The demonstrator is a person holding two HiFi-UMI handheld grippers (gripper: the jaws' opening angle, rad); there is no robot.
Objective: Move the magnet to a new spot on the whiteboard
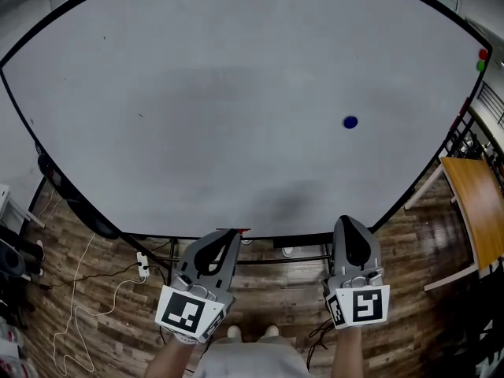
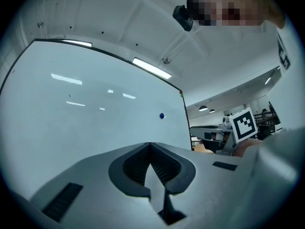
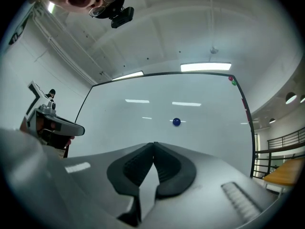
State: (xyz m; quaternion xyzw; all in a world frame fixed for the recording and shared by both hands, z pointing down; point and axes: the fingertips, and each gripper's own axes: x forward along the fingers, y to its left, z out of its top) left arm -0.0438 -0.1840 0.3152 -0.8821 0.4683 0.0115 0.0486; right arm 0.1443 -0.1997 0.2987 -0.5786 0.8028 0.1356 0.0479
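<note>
The right tongs are pressed shut tip to tip with nothing between them. The left tongs are closed and empty as well. Both hang low in front of the person, below the bottom edge of the whiteboard and well apart from it.

The blue magnet sits on the right half of the board, above the right tongs and below the red magnet and green magnet in the top right corner. Nothing touches it.

The first risk is the shut state itself. If the right tongs arrive at the magnet with the tips together, they will likely only poke it, so it skids along the board or tips off instead of being gripped. They need to part before contact.

The magnet looks small and rounded, so a grip placed off centre may squeeze it out sideways. Once it is pulled free of the board nothing but the pads holds it, and a loose pinch would probably drop it to the wooden floor.

Set down too lightly or at an angle, it may slide from the chosen spot. Pressing hard could scrape the tips across the white surface.

Cables lie on the floor at the left, a likely snag for a foot when stepping closer.
</note>
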